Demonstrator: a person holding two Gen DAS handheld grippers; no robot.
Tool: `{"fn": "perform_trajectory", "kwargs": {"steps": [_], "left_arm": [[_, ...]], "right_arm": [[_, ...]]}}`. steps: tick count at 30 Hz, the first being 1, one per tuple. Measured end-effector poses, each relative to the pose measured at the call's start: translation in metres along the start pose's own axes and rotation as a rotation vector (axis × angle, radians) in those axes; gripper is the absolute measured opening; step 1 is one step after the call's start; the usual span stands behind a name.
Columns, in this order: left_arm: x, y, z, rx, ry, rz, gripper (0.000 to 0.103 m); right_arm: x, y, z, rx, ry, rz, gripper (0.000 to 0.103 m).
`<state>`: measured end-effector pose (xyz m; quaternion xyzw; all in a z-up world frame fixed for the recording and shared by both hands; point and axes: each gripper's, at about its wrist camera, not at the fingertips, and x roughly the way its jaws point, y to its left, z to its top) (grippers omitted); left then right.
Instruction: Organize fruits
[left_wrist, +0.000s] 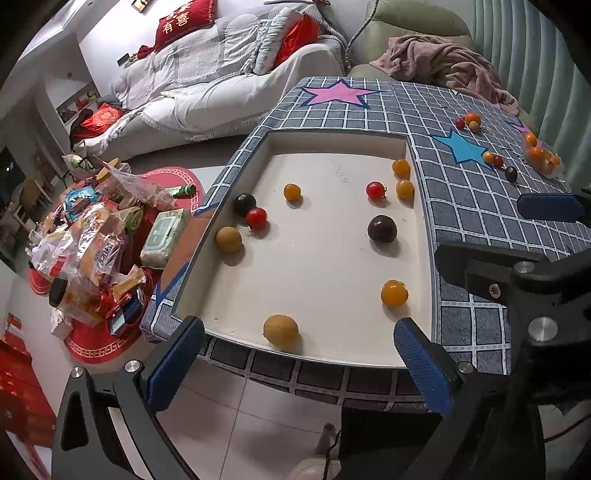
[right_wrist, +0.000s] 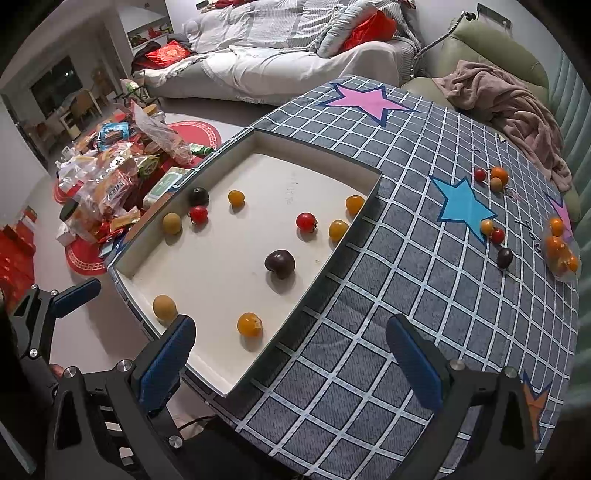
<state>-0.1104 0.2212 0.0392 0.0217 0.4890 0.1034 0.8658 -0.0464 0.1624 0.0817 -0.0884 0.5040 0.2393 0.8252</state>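
Two grippers (left_wrist: 299, 354) (right_wrist: 291, 350) wide open, empty — white tray (left_wrist: 325, 258), checked cloth (right_wrist: 406, 295), sofa (left_wrist: 207, 81) behind.

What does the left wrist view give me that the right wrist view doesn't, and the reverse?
Only the left wrist view shows the tray's near rim head-on and the floor below it. Only the right wrist view shows the orange star on the cloth's near corner. Both show the white tray with ten fruits, loose fruit by the blue star, the bag of orange fruits, and both grippers open and empty.

Grey white-checked cloth (left_wrist: 480, 229) with pink star (left_wrist: 338, 93), cream tray (left_wrist: 325, 266), dark plum (left_wrist: 382, 229)
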Motion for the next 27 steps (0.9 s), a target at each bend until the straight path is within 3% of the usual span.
{"fn": "perform_trajectory", "kwargs": {"steps": [27], "left_arm": [[-0.0036, -0.0022, -0.0026, 0.005, -0.012, 0.025, 0.103]], "right_arm": [[0.0005, -0.0014, -0.0031, 0.003, -0.003, 0.018, 0.103]]}}
